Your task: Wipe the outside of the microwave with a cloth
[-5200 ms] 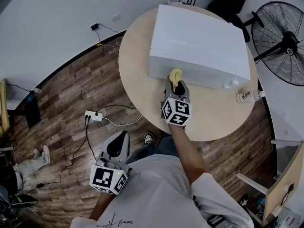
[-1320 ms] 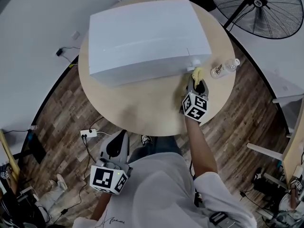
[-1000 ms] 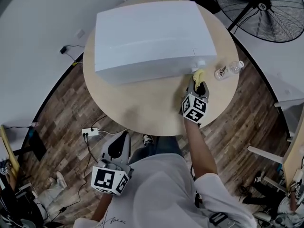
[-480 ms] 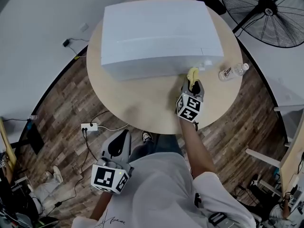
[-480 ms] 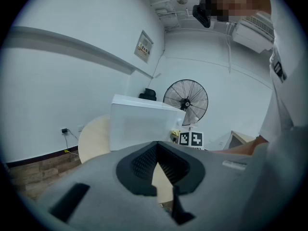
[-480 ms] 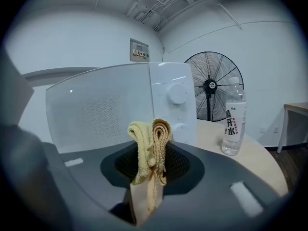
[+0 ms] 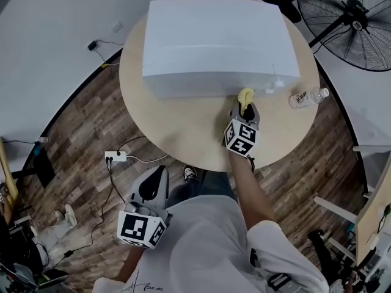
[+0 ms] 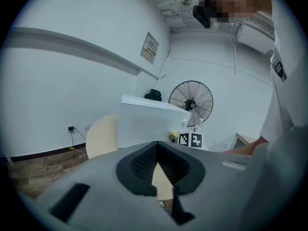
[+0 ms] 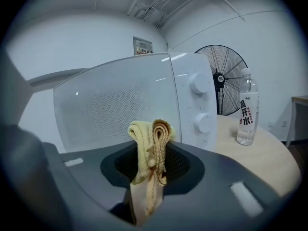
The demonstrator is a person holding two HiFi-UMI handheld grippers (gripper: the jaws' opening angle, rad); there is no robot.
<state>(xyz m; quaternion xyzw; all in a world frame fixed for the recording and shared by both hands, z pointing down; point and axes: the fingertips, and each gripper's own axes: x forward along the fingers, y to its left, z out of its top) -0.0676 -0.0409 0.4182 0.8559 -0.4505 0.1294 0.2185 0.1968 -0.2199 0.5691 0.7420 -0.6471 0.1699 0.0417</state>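
The white microwave [image 7: 214, 38] stands on the round beige table [image 7: 177, 127] with its door and two knobs [image 9: 198, 83] facing me. My right gripper [image 7: 244, 107] is shut on a folded yellow cloth [image 7: 246, 95], which sticks up from the jaws. The cloth [image 9: 149, 143] is at the bottom of the microwave's front [image 9: 115, 109], just left of the knob panel; I cannot tell if it touches. My left gripper [image 7: 150, 193] hangs low beside my body, off the table, shut with nothing in it. In the left gripper view the microwave [image 8: 149, 121] is far ahead.
A clear water bottle [image 7: 307, 96] lies on the table right of the microwave; it appears beside the knobs [image 9: 247, 109]. A large floor fan [image 7: 354, 23] stands beyond the table's right side. A power strip [image 7: 116, 157] and cables lie on the wooden floor at the left.
The right gripper with the cloth went from the middle of the microwave's front to its right corner by the knobs, and has now come slightly back left. The left gripper stayed put.
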